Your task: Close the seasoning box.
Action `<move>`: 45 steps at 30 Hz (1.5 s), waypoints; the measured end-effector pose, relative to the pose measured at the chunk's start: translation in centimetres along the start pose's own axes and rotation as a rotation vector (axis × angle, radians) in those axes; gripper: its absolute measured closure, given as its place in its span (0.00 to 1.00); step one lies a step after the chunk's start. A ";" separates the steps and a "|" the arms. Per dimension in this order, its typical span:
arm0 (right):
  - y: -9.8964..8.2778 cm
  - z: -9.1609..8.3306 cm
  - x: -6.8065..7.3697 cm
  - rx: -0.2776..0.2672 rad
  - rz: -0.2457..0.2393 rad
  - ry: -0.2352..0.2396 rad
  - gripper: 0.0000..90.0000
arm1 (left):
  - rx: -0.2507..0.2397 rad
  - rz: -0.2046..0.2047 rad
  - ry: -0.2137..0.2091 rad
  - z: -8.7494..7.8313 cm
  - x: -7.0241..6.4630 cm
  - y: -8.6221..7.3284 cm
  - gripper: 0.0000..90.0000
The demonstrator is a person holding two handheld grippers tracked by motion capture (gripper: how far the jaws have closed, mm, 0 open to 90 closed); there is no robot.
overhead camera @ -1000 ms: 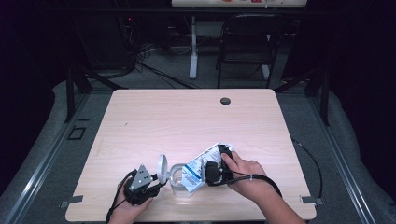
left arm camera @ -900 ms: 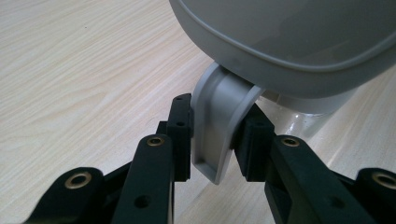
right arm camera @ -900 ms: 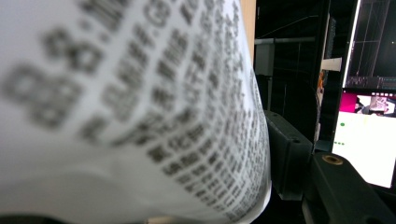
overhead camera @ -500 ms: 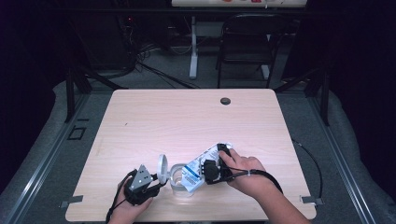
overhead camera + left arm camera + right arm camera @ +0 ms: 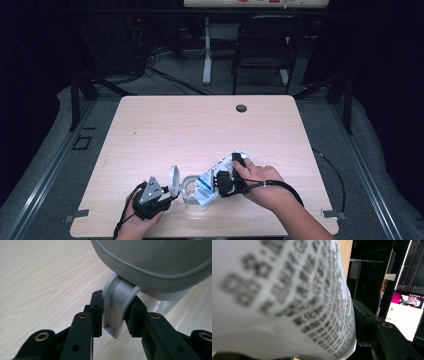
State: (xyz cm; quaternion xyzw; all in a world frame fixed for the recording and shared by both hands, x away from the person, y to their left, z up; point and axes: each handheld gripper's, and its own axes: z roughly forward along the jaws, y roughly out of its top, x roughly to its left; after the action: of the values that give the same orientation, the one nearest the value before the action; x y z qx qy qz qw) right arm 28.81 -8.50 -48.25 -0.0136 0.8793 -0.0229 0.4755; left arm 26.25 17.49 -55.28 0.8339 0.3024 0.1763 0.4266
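Bench point(image 5: 200, 130) of pale wood spans the high view, with a small dark round hole point(image 5: 241, 108) near its far edge and a dark folding chair point(image 5: 265, 45) on the floor beyond that edge. Taking the clear container point(image 5: 191, 196) as the landmark: it stands near the bench's near edge, roughly midway across it, and its round grey lid point(image 5: 174, 181) stands tilted up on a hinge at its left side. Just to the right of the container, and touching its rim, a white packet point(image 5: 212, 181) with blue print leans down toward the opening from upper right. The right claw point(image 5: 226, 181) is clenched on this packet, held by the person's right hand point(image 5: 262, 182), which comes in from the lower right of the container; its jaws have just been closing, with the packet between them. In the right gripper view the packet point(image 5: 282, 297) sits blurred and very close, its dark print unreadable, against one black jaw. Left of the container, the left claw point(image 5: 156, 196) is clenched on the grey hinge tab below the lid; in the left gripper view the two black pads point(image 5: 97, 312) press that grey tab point(image 5: 117, 307) from both sides, with the lid point(image 5: 155, 262) looming above.
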 end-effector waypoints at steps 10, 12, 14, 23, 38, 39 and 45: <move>0.3 -0.1 0.0 0.012 -0.025 -0.023 0.59 | 0.000 -0.001 0.000 0.0 0.0 0.0 0.78; 0.3 -0.2 0.0 0.015 -0.033 -0.026 0.59 | 0.000 -0.002 0.000 0.0 0.0 0.0 0.78; 0.4 -0.3 -0.1 0.027 -0.047 -0.034 0.59 | 0.000 -0.001 0.000 0.0 0.0 0.0 0.78; 0.5 -0.3 -0.3 0.025 -0.071 -0.048 0.60 | -0.003 -0.003 -0.001 0.0 0.0 0.0 0.78; 0.9 -0.6 -0.6 0.040 -0.129 -0.071 0.62 | 0.000 -0.005 0.001 0.0 0.0 0.0 0.78; 1.0 -0.6 -0.6 0.040 -0.130 -0.070 0.62 | -0.001 -0.005 0.000 0.0 0.0 0.0 0.78; 1.1 -0.6 -0.6 0.040 -0.134 -0.073 0.63 | -0.001 -0.004 -0.001 0.0 0.0 0.0 0.78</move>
State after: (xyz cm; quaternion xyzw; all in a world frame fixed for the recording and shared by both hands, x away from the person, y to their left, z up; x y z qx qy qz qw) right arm 28.61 -7.39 -47.46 -0.0638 0.8578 -0.0720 0.5049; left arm 26.27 17.46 -55.28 0.8331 0.3040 0.1752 0.4276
